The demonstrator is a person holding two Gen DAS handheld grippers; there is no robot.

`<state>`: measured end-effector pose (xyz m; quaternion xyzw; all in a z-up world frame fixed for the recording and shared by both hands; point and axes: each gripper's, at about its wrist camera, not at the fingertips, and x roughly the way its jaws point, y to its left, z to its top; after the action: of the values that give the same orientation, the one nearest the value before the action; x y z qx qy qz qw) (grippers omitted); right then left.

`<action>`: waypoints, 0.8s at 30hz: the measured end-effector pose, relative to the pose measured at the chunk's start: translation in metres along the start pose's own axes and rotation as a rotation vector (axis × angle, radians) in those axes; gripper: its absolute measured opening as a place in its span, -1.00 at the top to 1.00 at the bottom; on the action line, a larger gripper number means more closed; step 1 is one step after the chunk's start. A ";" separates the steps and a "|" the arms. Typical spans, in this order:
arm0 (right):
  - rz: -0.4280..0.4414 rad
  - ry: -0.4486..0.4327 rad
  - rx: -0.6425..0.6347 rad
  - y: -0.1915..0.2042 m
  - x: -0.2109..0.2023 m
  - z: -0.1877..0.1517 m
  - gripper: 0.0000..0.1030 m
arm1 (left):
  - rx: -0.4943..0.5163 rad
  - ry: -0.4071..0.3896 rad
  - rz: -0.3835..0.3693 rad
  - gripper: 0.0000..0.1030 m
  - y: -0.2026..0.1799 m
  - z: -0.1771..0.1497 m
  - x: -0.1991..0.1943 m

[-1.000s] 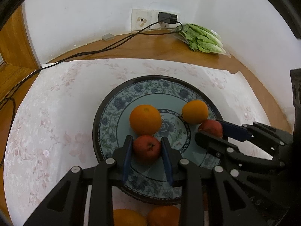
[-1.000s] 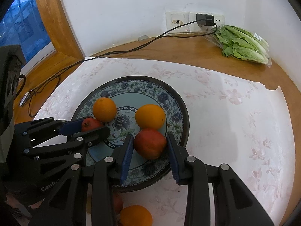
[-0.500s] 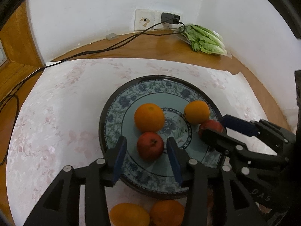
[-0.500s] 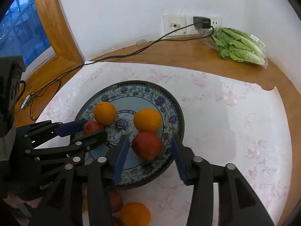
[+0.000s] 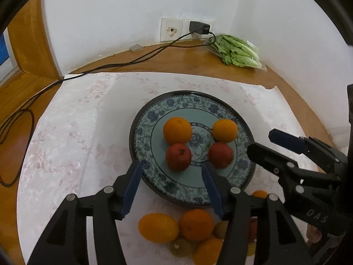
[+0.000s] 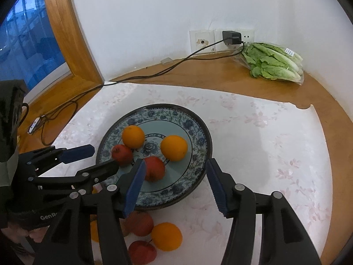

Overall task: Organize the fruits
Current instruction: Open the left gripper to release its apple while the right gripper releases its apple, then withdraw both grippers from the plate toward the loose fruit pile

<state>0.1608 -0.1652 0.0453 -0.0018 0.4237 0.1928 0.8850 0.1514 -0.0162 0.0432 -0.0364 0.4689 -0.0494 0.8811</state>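
A blue floral plate holds two oranges and two red apples. My left gripper hovers over the plate's near rim, jaws opening, pads clear of the left apple. My right gripper hangs likewise, jaws opening, and the right apple lies free beside its left pad. Each gripper also shows in the other's view: right gripper, left gripper. Loose oranges, kiwis and apples lie on the cloth before the plate.
A white floral cloth covers the round wooden table. A bag of lettuce lies at the back right by the wall. A black charger sits in the wall socket, its cable trailing off left. A wooden window frame stands at left.
Both grippers let go of their red apples, which now rest on the plate. Their jaws spread and both drew up and back, bringing loose fruit in front of the plate into view.
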 end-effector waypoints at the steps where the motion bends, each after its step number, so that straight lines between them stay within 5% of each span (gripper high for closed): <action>1: 0.000 -0.004 0.000 0.001 -0.003 -0.001 -0.13 | -0.001 -0.001 -0.001 -0.16 0.000 0.000 -0.002; 24: 0.015 0.018 0.024 0.013 -0.041 -0.040 -0.13 | -0.064 0.013 -0.005 -0.17 0.019 -0.037 -0.036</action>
<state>0.1037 -0.1741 0.0527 0.0103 0.4341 0.1941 0.8797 0.1016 0.0068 0.0501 -0.0654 0.4757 -0.0368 0.8764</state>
